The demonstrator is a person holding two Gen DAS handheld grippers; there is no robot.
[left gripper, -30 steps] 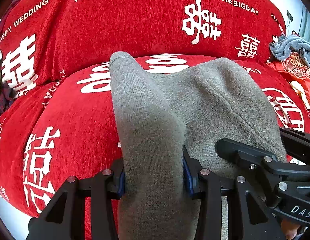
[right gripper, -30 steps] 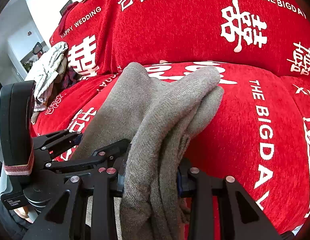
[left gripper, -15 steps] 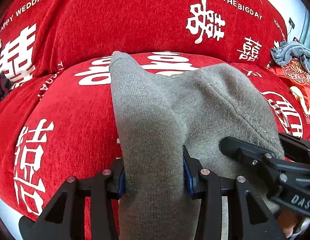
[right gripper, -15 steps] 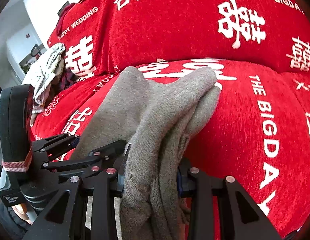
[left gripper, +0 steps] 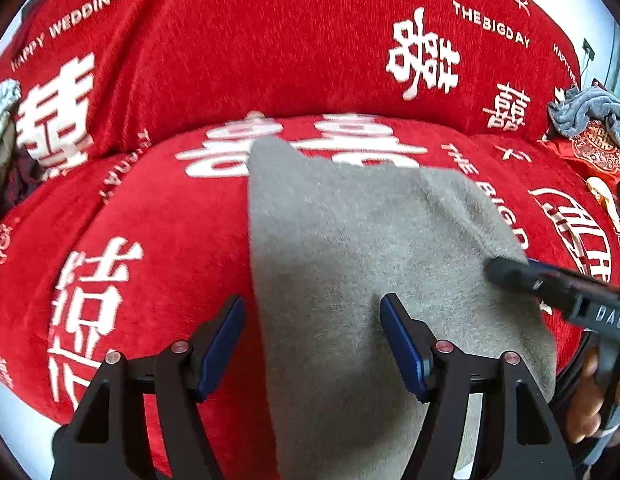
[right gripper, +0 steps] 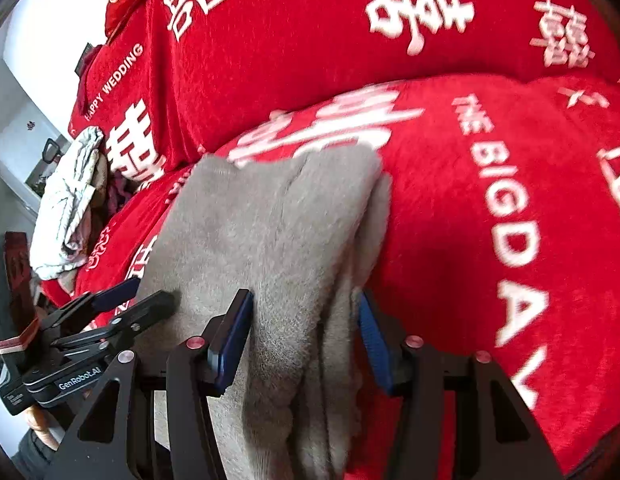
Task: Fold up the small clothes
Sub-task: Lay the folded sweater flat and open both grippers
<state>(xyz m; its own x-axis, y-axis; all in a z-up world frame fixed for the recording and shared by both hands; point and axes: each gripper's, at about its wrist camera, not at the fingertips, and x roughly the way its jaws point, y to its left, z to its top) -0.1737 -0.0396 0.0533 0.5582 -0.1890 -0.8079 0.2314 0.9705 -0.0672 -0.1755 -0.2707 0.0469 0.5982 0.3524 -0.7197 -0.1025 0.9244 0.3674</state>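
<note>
Red sofa cover (left gripper: pixel 190 216): grey folded garment (left gripper: pixel 350 248) lying flat; left gripper (left gripper: pixel 312 344) and right gripper (right gripper: pixel 302 340) jaws opening, straddling it, pads clear.

Grey knit garment (left gripper: pixel 350 264), folded in layers, lying on red sofa seat (left gripper: pixel 162 216)
</note>
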